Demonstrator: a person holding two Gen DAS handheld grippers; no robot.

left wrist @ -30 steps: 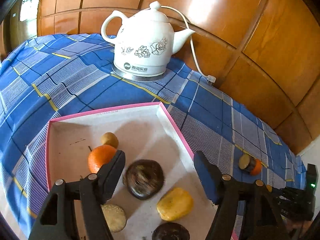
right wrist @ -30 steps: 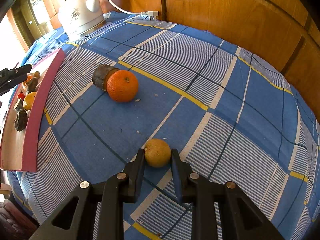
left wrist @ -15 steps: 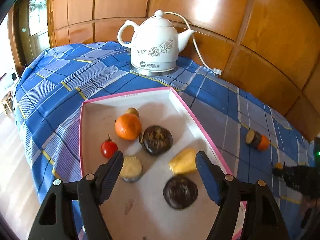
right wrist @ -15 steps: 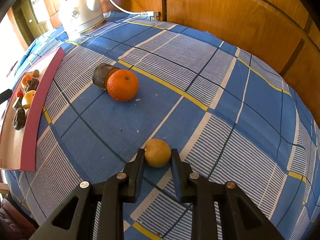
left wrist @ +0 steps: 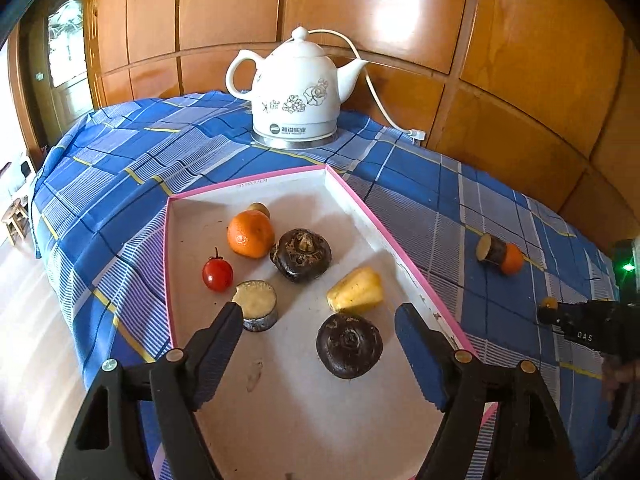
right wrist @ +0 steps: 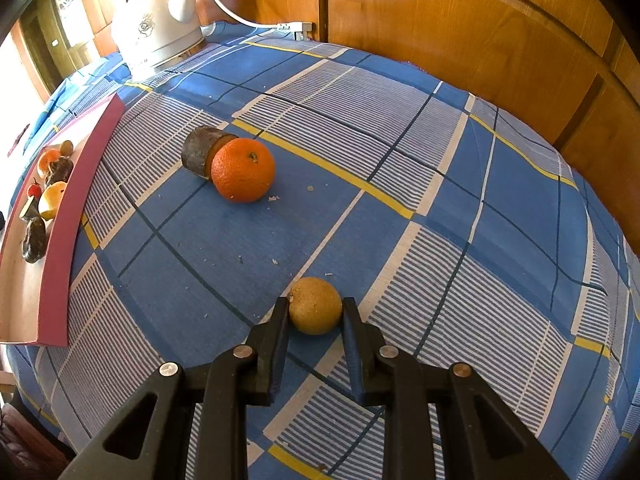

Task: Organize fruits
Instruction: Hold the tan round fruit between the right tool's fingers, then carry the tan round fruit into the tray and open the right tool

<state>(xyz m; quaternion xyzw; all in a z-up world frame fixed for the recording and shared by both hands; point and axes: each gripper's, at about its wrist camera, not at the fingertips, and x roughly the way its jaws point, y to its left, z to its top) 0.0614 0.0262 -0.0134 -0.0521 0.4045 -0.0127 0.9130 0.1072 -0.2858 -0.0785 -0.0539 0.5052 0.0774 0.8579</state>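
2 grippers in view. Left gripper (left wrist: 318, 318) hangs over the pink-rimmed tray (left wrist: 394, 240), jaws spread and just been widening, nothing between them. Right gripper (right wrist: 315, 312) clenched on a small tan fruit (right wrist: 315, 305) resting on the checked cloth (right wrist: 440, 160); orange (right wrist: 243, 175) well apart.

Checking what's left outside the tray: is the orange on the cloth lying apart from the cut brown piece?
No, the orange rests directly against the cut brown piece on the cloth.
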